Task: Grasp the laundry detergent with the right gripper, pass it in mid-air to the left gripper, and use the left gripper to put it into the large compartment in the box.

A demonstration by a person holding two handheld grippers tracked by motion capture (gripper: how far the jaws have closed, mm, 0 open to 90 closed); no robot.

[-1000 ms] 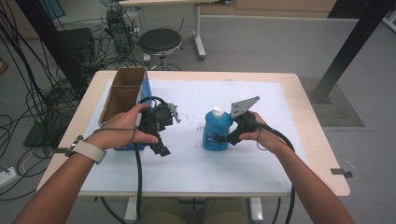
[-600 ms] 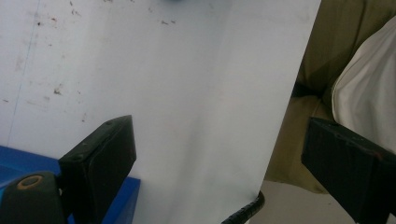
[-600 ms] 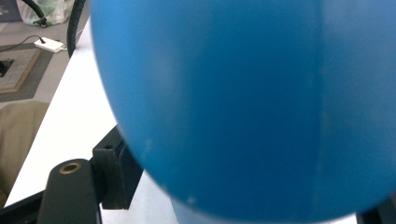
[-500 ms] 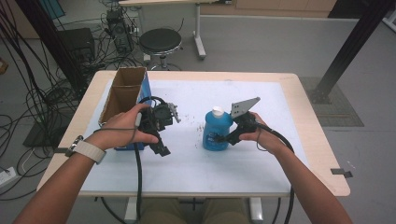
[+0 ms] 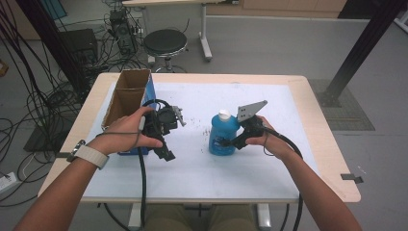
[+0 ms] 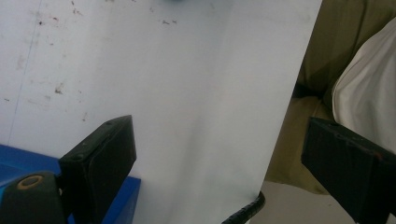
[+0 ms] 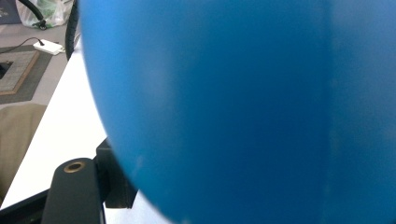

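Blue detergent bottle stands upright mid-counter right against the right gripper, whose jaws have just been closing around its lower body, while the left gripper sits wide open, farther off.

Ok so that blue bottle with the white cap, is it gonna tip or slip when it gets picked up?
The blue bottle stands upright on a broad base, so it probably won't tip easily. Its smooth, rounded wall could slip between the right gripper jaws, which have just been closing around its lower body. It looks like plastic, likely to flex slightly.
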